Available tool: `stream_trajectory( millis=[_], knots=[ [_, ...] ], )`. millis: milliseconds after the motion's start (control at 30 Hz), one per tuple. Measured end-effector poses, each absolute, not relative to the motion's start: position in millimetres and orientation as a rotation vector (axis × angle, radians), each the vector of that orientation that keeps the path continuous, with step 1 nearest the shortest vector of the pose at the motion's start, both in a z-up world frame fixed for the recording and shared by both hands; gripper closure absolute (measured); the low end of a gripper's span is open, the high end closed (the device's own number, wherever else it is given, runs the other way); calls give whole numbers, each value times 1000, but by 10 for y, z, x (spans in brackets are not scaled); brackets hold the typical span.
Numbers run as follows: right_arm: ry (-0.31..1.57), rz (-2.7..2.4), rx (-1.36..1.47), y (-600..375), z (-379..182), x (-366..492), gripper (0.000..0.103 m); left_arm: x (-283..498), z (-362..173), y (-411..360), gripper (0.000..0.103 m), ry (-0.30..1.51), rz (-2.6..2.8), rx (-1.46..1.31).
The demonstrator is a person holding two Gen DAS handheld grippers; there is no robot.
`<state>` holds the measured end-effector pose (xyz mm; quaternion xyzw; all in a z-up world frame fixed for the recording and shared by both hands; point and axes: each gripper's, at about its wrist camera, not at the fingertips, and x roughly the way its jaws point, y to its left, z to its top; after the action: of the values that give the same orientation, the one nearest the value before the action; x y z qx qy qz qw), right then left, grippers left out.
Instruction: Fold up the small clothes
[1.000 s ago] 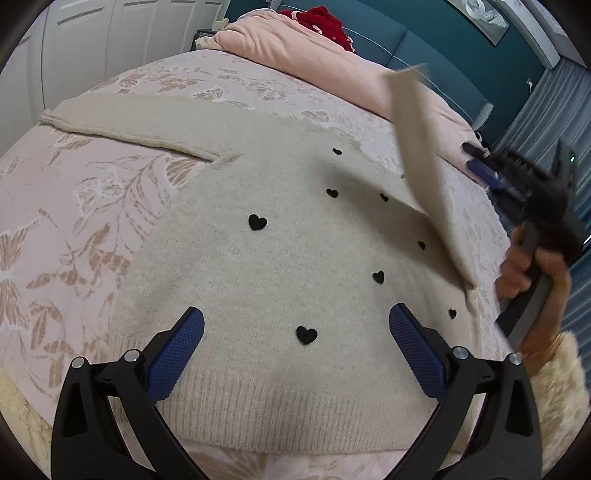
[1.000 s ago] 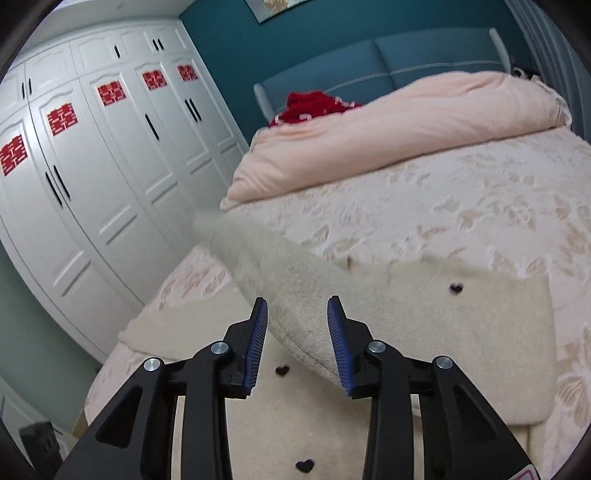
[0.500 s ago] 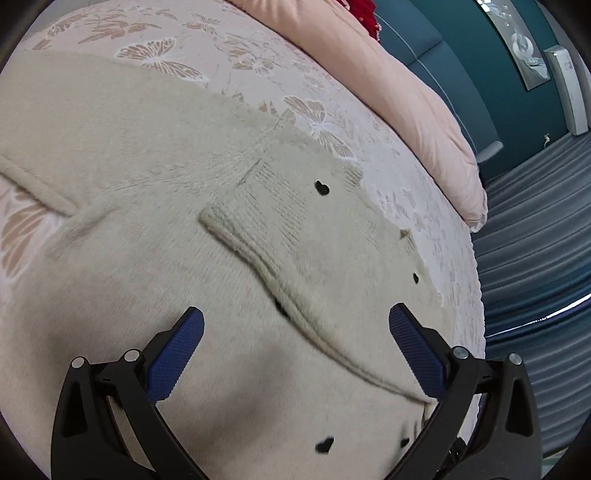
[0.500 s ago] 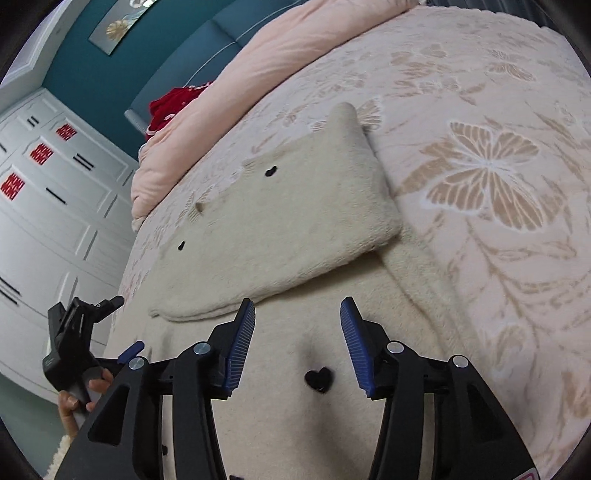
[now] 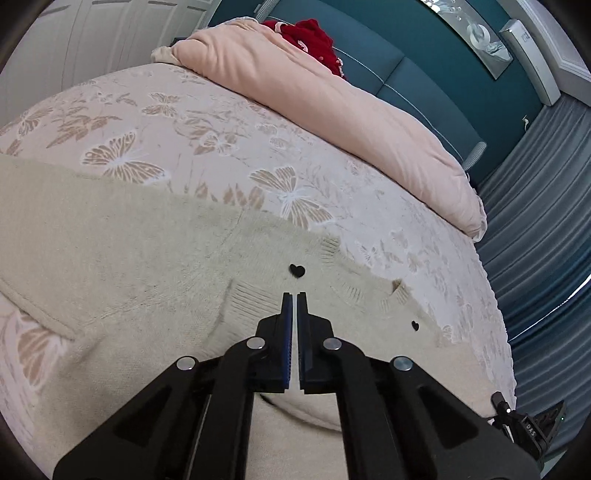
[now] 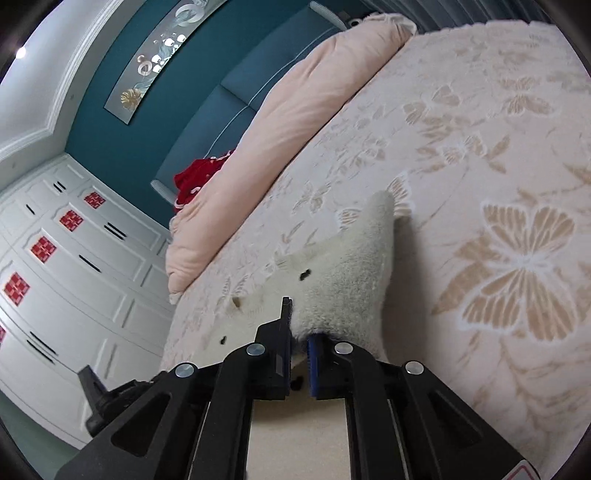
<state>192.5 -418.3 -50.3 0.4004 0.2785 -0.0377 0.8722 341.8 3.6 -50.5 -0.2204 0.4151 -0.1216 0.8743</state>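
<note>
the cream heart-dotted sweater (image 5: 122,258) lies flat on the butterfly bedspread (image 6: 498,155), its long axis running left to right, the right gripper (image 6: 298,332) clenched on its folded right shoulder, the left gripper (image 5: 294,306) pinched together over the neckline, apparently gripping nothing.

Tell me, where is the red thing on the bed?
The red cloth lies at the head of the bed, behind the pink duvet and against the teal headboard. In the right wrist view it shows at left.
</note>
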Motion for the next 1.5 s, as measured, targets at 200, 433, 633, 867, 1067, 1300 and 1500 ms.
stream_trajectory(
  millis=[200, 433, 633, 867, 1067, 1300, 1500],
  knots=[
    [817, -162, 837, -4376, -1163, 1826, 94, 3268, -1014, 48, 76, 1040, -257, -520],
    [807, -182, 722, -4189, -878, 1716, 86, 3424, -1170, -19, 34, 1106, -167, -615],
    [773, -208, 535, -3989, -576, 1745, 86, 3503, -851, -41, 95, 1011, -227, -551],
    [840, -140, 397, -3829, -517, 2371, 88, 3492, -1093, 61, 94, 1060, -173, -507],
    [924, -205, 529, -4077, -832, 2504, 99, 3404, -1263, 77, 92, 1035, -173, -503],
    [960, -274, 430, -4009, -876, 2489, 99, 3399, -1276, 64, 92, 1025, -181, -471],
    [970, -338, 361, -3814, -913, 2440, 91, 3236, -1142, 249, 88, 990, -193, -521]
  ],
)
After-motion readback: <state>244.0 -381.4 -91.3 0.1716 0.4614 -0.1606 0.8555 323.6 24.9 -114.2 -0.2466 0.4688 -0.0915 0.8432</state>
